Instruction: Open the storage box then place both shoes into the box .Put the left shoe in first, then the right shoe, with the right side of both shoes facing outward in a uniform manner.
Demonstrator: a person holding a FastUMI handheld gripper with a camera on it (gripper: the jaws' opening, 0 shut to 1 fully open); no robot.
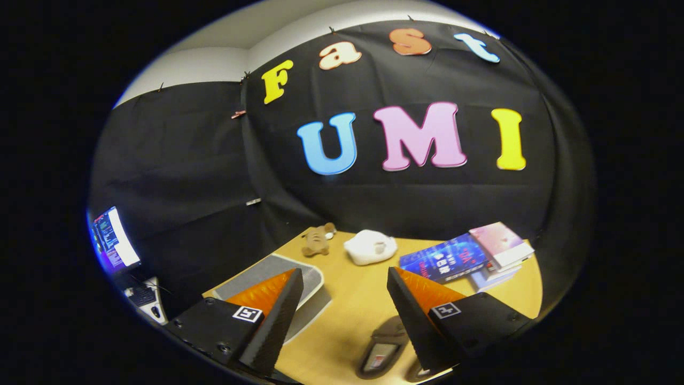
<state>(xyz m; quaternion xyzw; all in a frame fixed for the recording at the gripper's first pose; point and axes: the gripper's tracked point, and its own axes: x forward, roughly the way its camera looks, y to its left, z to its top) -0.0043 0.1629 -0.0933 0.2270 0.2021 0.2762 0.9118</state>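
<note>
1. The gripper (344, 299) sits at the bottom of the frame with its two fingers spread well apart, holding nothing; bare wooden table (347, 305) shows between them.

2. The storage box (299, 286) lies in the lower left of the frame, partly hidden behind the left finger. It reads as a pale grey, flat-topped container with a rounded rim. Its lid looks to be on still, though the finger covers enough that I would not swear to it.

3. One shoe (382, 350) lies at the bottom centre, just inside the right finger and below the fingertips. A second dark shape at the very bottom, under the right finger, may be the other shoe, but it is too cut off to tell.

4. Progress, as a judgement: nothing of the task seems done. The box appears unopened and no shoe is in it. Opening the box, then placing the left shoe and the right shoe, all remain.

5. The visible shoe's long axis runs from lower left to upper right in the frame, slanting toward the right finger. Which end is the toe is unclear from this blurred, partial look.

6. In the middle of the frame, beyond the fingers, sit a small brown plush toy (318, 239), a white object (370, 247) and a stack of books (470, 256) to the right.
</note>
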